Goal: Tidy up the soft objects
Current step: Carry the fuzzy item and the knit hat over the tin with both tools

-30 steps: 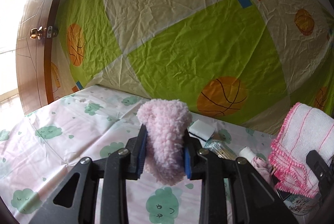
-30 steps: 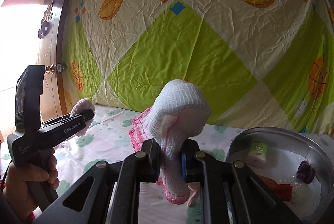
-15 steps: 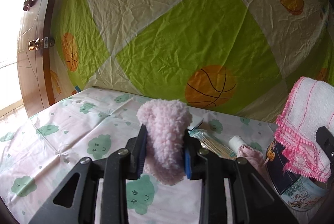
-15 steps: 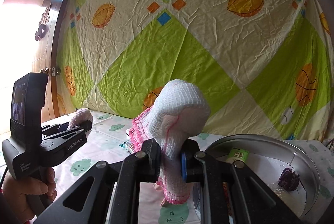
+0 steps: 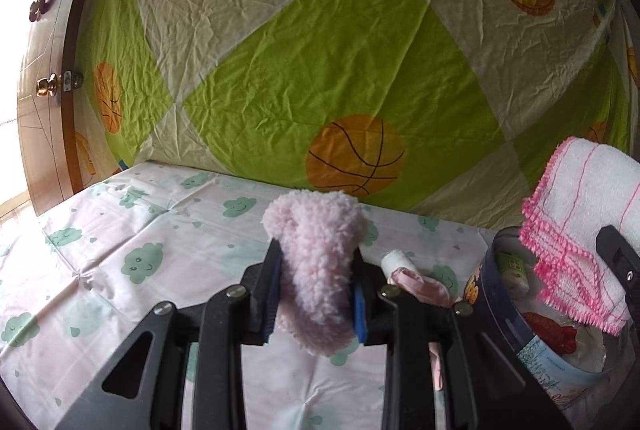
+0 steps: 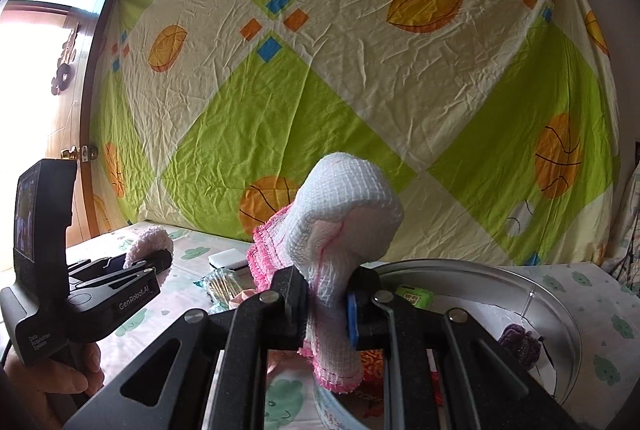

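Observation:
My left gripper (image 5: 316, 290) is shut on a fluffy pink cloth (image 5: 316, 250), held above the cloud-print table sheet; it also shows at the left of the right wrist view (image 6: 148, 258). My right gripper (image 6: 326, 306) is shut on a white towel with pink fringe (image 6: 344, 205), held over a round tin (image 6: 560, 314). The towel also shows at the right edge of the left wrist view (image 5: 580, 222), above the tin (image 5: 492, 294). The tin holds a red item (image 5: 548, 330), a purple yarn ball (image 6: 520, 342) and a small green-labelled box (image 6: 414, 296).
On the table sheet (image 5: 100, 270) lie a white roll (image 5: 396, 262), a pink cloth (image 5: 424, 286), a white sponge block (image 6: 228, 258) and a packet of sticks (image 6: 220, 286). A patterned sheet (image 5: 320, 69) hangs behind. A wooden door (image 5: 40, 69) stands at the left.
Both grippers have moved to the right with their cloths. The towel now hangs over the tin, and the tin has come into the left wrist view.

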Demonstrator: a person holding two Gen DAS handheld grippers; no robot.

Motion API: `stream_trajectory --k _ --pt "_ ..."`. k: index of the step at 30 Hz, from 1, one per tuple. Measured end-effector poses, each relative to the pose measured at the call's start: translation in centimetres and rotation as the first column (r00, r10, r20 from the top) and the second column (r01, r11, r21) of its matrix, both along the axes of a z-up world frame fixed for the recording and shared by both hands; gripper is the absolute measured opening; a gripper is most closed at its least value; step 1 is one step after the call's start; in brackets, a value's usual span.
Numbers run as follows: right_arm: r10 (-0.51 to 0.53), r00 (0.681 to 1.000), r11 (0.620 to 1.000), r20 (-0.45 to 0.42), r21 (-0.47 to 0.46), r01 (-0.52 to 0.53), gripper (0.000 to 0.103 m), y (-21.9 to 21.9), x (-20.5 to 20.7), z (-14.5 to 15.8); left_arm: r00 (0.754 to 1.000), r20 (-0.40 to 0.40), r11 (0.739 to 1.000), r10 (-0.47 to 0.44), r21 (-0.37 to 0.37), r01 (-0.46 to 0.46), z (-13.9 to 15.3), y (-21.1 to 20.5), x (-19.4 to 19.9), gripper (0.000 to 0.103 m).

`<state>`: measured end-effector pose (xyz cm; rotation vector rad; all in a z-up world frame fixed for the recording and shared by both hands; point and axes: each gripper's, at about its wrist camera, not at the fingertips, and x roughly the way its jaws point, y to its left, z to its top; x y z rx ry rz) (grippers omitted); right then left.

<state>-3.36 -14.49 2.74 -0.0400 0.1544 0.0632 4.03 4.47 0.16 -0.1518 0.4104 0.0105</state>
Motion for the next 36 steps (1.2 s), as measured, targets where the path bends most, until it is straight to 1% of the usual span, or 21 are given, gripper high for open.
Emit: stream_trajectory --k 8,16,21,29,36 --pt "-0.054 0.999 0.998 0.009 0.045 0.053 0.016 -3.9 0.0 0.6 0.999 0.015 0.999 -0.051 0.008 0.051 0.9 -3.6 -0.2 0.028" --pt "-0.109 0.994 0.994 0.032 0.034 0.108 0.016 -7.0 -0.6 1.0 0.995 0.029 0.996 -0.093 0.003 0.093 2.0 -6.0 -0.5 0.028" --pt "-0.160 0.987 0.986 0.032 0.049 0.158 0.016 -9.9 -0.7 1.2 0.992 0.037 0.992 -0.123 -0.004 0.123 2.8 -7.5 -0.7 0.028" --pt "-0.243 0.970 0.969 0.031 0.059 0.240 0.016 -14.3 -0.9 1.4 0.979 0.041 0.980 -0.199 0.007 0.199 3.2 -11.6 -0.5 0.028" --pt "-0.293 0.956 0.955 0.009 0.048 0.293 0.016 -17.9 -0.5 1.3 0.959 0.023 0.960 -0.281 0.020 0.281 3.2 -16.2 -0.2 0.028"
